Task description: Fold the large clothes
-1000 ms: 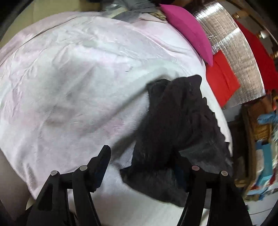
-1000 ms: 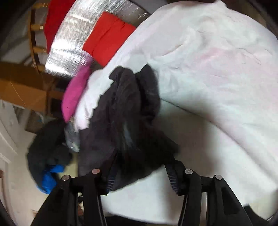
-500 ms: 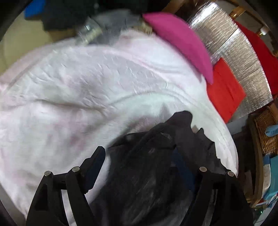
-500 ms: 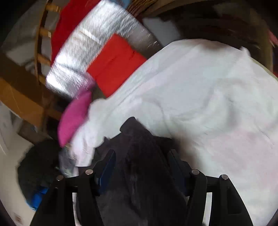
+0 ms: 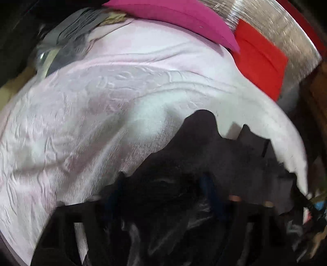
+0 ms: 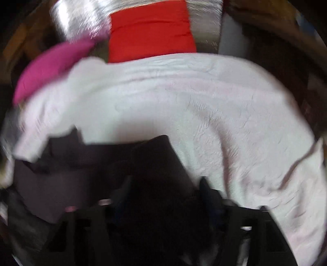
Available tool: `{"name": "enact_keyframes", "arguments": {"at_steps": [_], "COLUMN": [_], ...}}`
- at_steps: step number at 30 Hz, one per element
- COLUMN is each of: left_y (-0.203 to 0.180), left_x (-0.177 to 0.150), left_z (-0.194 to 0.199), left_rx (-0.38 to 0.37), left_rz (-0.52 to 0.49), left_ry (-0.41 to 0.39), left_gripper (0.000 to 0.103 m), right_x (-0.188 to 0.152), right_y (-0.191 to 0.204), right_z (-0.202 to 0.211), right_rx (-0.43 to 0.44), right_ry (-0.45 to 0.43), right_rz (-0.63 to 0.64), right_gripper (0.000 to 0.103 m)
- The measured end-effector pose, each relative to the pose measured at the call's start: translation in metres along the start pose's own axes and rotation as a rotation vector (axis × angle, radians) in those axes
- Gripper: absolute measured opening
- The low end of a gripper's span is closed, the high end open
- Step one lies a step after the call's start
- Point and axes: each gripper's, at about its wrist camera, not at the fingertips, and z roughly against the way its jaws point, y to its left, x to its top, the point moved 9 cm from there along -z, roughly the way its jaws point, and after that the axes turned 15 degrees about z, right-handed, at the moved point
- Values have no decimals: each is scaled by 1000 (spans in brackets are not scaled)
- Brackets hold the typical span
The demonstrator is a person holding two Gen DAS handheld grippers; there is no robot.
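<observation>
While both the left tongs point(image 5: 163, 190) and right tongs point(image 6: 161, 192) have just closed on the crumpled black cloth garment point(image 5: 204, 155) lying on the pale pink sheet point(image 5: 102, 114), it looks like the picking-up step, so next lift and spread it flat.

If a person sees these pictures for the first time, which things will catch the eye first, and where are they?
First comes the black garment, bunched low in both views on the pale pink sheet, with fabric between the fingers of the left gripper and the right gripper, whose jaws have just been closing. Beyond the sheet's far edge lie a magenta cushion and a red cushion against silver foil.
</observation>
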Motion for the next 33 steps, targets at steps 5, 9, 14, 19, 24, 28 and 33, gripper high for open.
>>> {"name": "enact_keyframes", "arguments": {"at_steps": [5,9,14,19,24,28,33], "left_y": [-12,-24,-22,-14,0,6,6], "left_x": [6,24,27,21,18,3,-18], "left_z": [5,29,0,-9,16,21,6], "left_rx": [6,-59,42,153,146,138,185], "left_rz": [-70,-49,-68,-83,-37,-43,-133], "left_ry": [-80,-203,-215,-176,-190,-175,-152], "left_gripper": [21,19,23,50,71,72,72], "right_x": [15,27,36,21,13,16,16], "right_y": [-16,-31,-45,-43,-48,-43,-18], "right_z": [37,49,28,8,16,10,-21], "right_rx": [-39,-61,-15,241,319,328,204], "right_ry": [-134,-221,-239,-156,-155,-188,-86], "right_rz": [-16,-71,-179,-332,-389,-409,-259], "right_gripper": [19,6,6,8,83,91,53]}}
